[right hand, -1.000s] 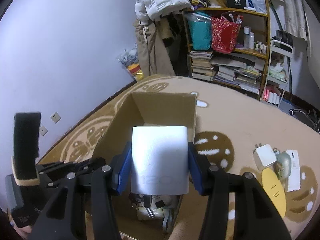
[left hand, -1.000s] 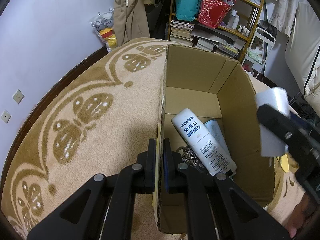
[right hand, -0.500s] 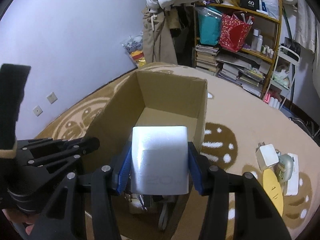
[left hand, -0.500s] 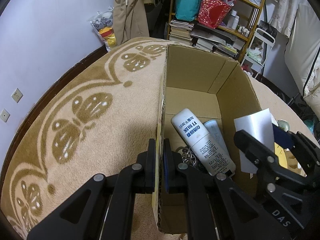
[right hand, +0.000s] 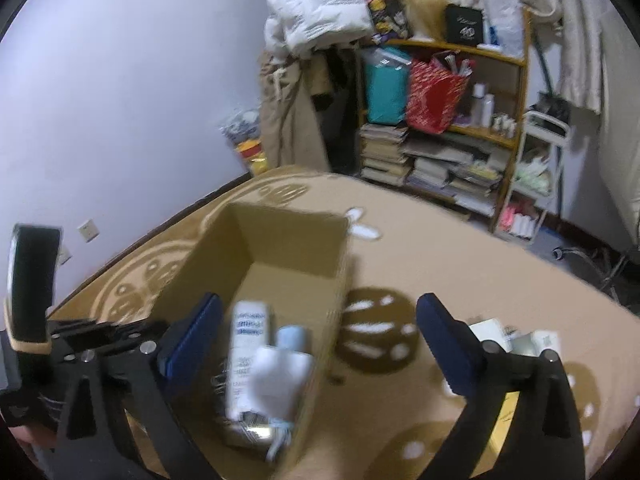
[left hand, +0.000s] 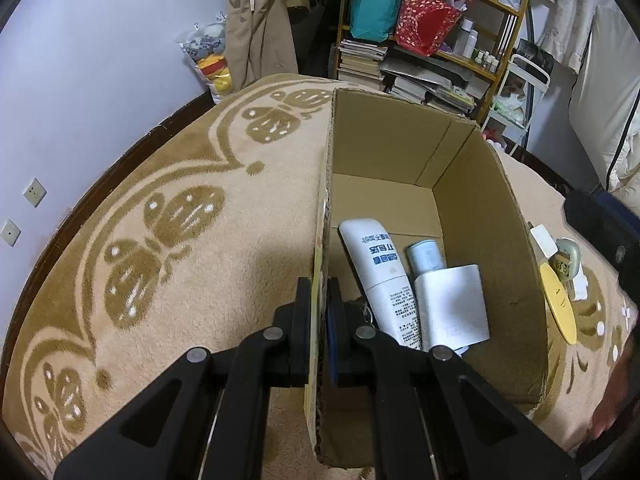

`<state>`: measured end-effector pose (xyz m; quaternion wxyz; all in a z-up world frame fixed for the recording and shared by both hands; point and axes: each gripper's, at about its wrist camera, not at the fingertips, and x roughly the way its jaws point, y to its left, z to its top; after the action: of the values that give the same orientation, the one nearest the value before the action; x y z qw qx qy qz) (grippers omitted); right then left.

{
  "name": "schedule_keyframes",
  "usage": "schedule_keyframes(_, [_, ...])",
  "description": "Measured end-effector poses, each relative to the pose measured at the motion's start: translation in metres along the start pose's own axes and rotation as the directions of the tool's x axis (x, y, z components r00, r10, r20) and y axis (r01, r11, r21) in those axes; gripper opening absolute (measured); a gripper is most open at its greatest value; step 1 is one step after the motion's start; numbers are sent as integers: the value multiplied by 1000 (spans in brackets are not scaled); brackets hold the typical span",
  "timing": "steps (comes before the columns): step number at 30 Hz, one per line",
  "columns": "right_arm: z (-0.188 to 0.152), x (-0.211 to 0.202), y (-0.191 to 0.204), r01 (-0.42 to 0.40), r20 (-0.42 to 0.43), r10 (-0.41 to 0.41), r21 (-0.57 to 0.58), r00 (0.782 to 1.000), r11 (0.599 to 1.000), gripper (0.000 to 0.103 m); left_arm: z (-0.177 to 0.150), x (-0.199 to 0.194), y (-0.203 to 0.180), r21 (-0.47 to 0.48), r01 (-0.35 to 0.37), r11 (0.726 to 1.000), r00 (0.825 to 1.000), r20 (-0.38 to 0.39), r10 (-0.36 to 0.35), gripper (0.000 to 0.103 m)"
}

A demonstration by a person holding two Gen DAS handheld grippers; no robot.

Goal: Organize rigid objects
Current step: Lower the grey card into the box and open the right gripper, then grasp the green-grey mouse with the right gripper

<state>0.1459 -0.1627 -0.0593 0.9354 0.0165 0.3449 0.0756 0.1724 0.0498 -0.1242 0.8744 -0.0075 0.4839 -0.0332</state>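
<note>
Now your right gripper is springing open, nothing between its jaws: the white block has dropped into the box, at five o'clock of the tube. Left gripper stays clamped on the box wall. Next item!

Black gripper, seemingly blue-padded fingers

Patterned rug, cluttered bookshelf, hanging beige coat.

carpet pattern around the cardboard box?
Beige carpet with brown butterfly motifs and scrolling bands; clearest in the left wrist view.
</note>
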Motion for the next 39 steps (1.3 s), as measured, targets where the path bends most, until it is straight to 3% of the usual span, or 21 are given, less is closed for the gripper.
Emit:
schedule_keyframes(10, [0, 12, -78, 156, -32, -155, 45, 987, 987, 102, 1, 0, 2, -3, 2, 1000, 1000, 0, -2, 7])
schedule_keyframes(19, [-19, 17, -131, 235, -51, -231, 85, 972, 968, 102, 1, 0, 1, 6, -19, 1000, 1000, 7, 19, 7])
schedule_keyframes(29, [-53, 38, -179, 242, -170, -212, 179, 962, 954, 66, 0, 0, -3, 17, -35, 999, 999, 13, 35, 7])
schedule_keyframes(35, [-65, 47, -194, 218, -208, -168, 248, 964, 944, 64, -1, 0, -2, -1, -31, 1000, 999, 11, 31, 7])
schedule_keyframes(39, [-67, 56, -189, 207, -237, -155, 216, 959, 954, 37, 0, 0, 0, -15, -25, 1000, 1000, 10, 26, 7])
